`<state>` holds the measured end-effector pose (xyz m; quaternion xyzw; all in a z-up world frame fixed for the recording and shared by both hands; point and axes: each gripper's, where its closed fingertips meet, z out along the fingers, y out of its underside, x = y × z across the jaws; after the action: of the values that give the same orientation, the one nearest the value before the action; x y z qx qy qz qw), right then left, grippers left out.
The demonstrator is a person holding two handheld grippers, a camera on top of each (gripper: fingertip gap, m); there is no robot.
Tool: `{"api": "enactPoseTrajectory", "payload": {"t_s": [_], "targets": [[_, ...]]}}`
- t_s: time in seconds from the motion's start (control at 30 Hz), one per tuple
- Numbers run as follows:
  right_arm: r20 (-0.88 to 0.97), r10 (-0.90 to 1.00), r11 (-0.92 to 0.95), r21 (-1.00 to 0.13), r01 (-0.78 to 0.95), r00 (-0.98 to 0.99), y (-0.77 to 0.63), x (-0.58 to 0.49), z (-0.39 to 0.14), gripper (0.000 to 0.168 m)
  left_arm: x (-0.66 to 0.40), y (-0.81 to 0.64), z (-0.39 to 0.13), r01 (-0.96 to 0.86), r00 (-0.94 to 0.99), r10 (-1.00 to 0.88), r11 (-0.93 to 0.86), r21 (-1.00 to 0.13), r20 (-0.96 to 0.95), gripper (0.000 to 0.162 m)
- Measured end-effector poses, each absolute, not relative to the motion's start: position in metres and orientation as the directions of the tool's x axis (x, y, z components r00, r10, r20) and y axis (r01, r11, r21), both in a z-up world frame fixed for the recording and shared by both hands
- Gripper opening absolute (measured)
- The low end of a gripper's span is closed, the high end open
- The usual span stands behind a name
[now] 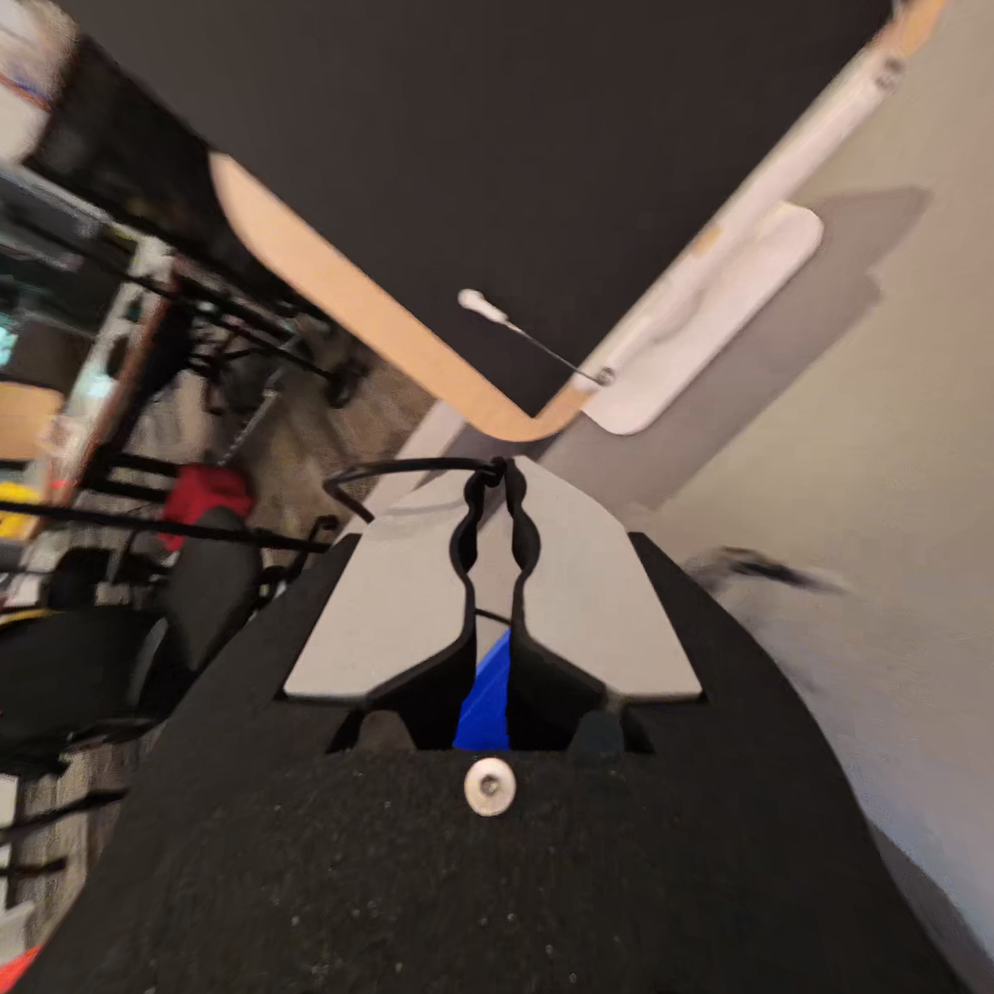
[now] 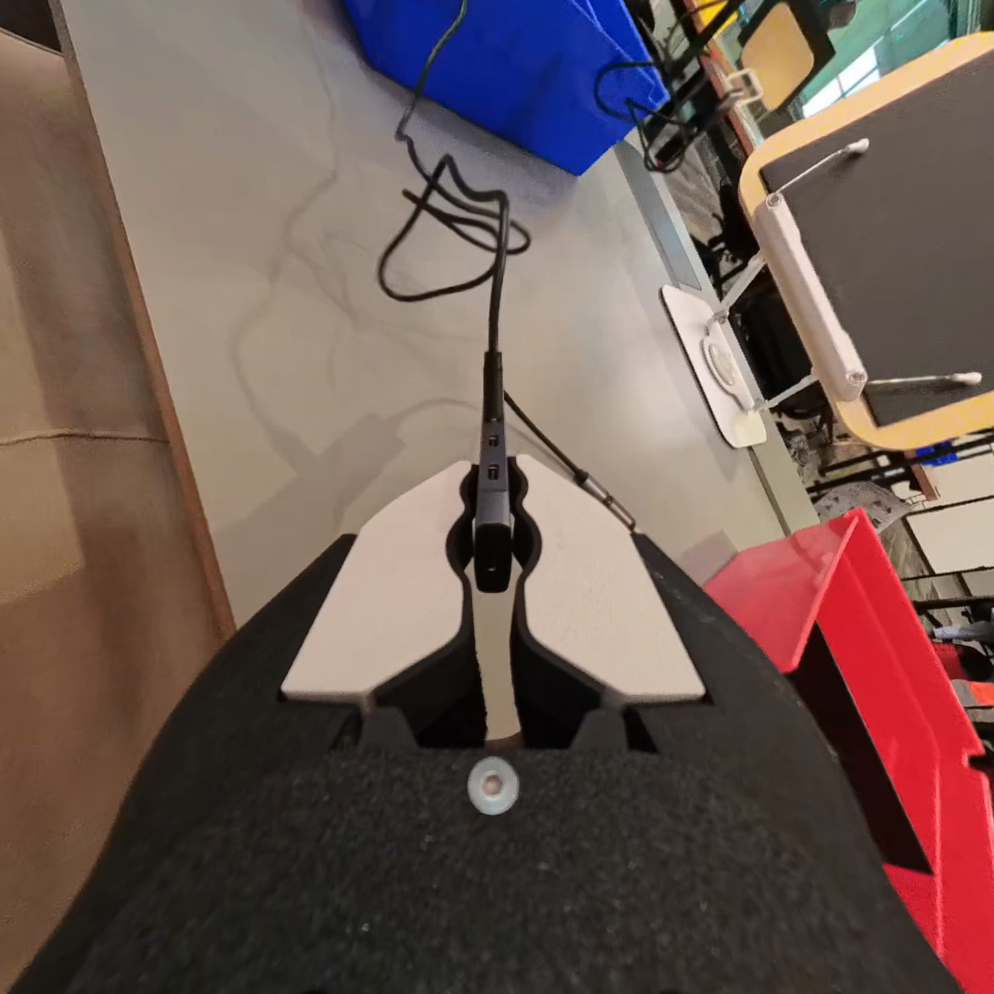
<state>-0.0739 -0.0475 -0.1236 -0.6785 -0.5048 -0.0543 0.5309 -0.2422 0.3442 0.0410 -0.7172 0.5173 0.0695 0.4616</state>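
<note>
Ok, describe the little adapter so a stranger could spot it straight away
Start at the pale tabletop between the blue bin and the red bin. The slim grey adapter is pinched in the right gripper, ports facing up, black cable trailing away.

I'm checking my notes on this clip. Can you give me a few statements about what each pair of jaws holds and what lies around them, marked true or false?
1. The right gripper is shut on a dark grey adapter. True.
2. The adapter's black cable lies coiled on the table. True.
3. The left gripper is wide open and empty. False: its jaws pinch a thin black wire at the tips.
4. The bin beyond the cable is green. False: the bin is blue.
5. A red bin lies to the right of the right gripper. True.
</note>
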Motion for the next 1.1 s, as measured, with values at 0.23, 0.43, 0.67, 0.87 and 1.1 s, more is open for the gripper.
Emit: {"api": "enactPoseTrajectory", "payload": {"t_s": [0.23, 0.43, 0.67, 0.87, 1.1], "targets": [[0.604, 0.610, 0.073, -0.687, 0.723, 0.513, -0.047, -0.067, -0.120, 0.009, -0.168, 0.236, -0.072, -0.899, -0.004, -0.956, 0.132, -0.417, -0.294, 0.007], [0.603, 0.605, 0.089, -0.700, 0.709, 0.519, -0.044, -0.070, -0.115, 0.009, -0.130, 0.182, -0.025, -0.772, -0.098, -0.994, 0.100, -0.628, -0.039, 0.007], [0.615, 0.619, 0.103, -0.680, 0.726, 0.488, -0.042, -0.077, -0.121, 0.009, -0.133, 0.197, -0.031, -0.839, -0.069, -0.993, 0.109, -0.534, -0.094, 0.007], [0.612, 0.616, 0.103, -0.687, 0.719, 0.497, -0.042, -0.077, -0.120, 0.009, -0.133, 0.181, -0.114, -0.923, -0.067, -0.998, 0.060, -0.380, 0.006, 0.031], [0.598, 0.609, 0.098, -0.708, 0.699, 0.521, -0.043, -0.073, -0.117, 0.009, -0.199, 0.200, -0.105, -0.983, -0.026, -0.993, 0.046, -0.180, -0.111, 0.049]]}}
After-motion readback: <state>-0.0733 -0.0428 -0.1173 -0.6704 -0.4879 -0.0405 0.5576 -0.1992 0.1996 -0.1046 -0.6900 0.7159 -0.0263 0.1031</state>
